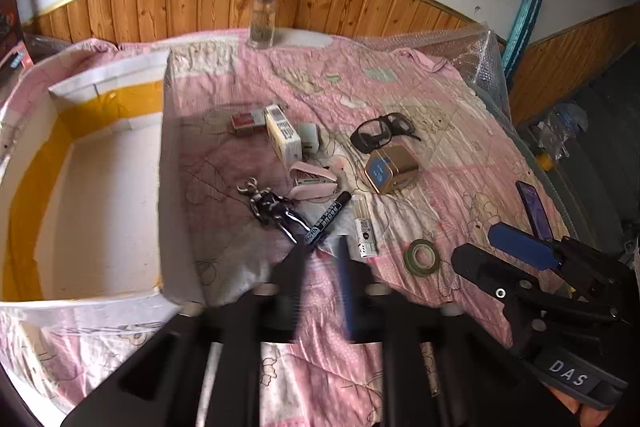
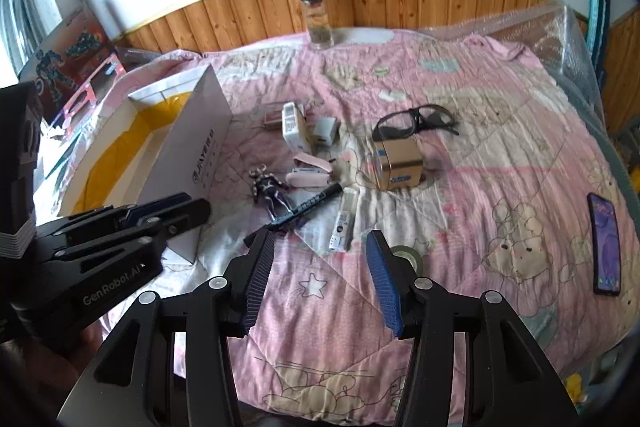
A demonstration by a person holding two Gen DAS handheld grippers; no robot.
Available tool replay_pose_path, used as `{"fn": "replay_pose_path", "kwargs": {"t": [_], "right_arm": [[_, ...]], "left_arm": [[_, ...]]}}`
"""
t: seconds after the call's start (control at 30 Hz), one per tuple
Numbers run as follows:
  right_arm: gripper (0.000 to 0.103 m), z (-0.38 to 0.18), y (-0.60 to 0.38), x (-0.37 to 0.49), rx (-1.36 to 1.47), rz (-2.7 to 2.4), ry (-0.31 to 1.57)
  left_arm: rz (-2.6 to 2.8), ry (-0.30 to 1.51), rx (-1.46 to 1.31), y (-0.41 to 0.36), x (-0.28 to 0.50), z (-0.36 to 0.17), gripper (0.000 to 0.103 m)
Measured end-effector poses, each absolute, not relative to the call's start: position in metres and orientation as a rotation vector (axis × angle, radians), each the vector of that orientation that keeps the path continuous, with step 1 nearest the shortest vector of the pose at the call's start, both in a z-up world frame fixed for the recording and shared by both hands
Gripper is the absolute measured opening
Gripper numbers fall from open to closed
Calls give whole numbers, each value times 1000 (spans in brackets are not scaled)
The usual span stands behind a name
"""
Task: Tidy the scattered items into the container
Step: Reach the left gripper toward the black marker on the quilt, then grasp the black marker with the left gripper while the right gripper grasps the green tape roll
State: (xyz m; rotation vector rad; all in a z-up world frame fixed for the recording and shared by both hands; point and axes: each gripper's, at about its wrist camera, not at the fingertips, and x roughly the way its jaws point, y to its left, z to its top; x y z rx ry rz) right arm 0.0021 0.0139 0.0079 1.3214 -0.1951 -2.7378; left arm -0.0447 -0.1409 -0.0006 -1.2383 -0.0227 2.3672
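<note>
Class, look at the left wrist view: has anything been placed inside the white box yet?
No. The white box shows only its bare floor and yellow lining, while the marker, figurine and glasses lie on the quilt.

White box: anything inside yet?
Nothing visible inside the white box: only its pale floor and yellow inner lining show in the left wrist view. The near corner, behind the box's front wall, is hidden.
</note>
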Motion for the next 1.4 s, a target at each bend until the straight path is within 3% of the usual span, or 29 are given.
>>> {"fn": "replay_pose_path", "kwargs": {"t": [0.13,0.5,0.73,0.8,0.87,1.0,1.33,1.4], "right_arm": [[52,-9,26,-4,1383,-2709,-253],[52,-46,56,-14,1504,-2653,-407],[52,-73,73,-19,1581,-2621,-495],[52,-78,77,-19,1591,-2631,-509],[52,-83,81,-18,1596,-2652,-509],[52,-96,93,-22,1639,-2652,-533],[47,-121,100,-46,1713,-2649,-440],[37,-122,96,-52,1738,-2655,-348]], "left_arm": [[2345,-16,-1287,-137,-58,-18,47],[2329,12,-1411,-148,-84,-58,48],[2285,-83,-1478,-164,-84,-77,48],[2258,-74,-1468,-155,-82,-79,51],[2237,-62,-1447,-144,-82,-81,61],[2208,13,-1416,-120,-89,-88,63],[2185,135,-1400,-92,-109,-120,63],[2186,143,-1393,-91,-109,-120,63]]}}
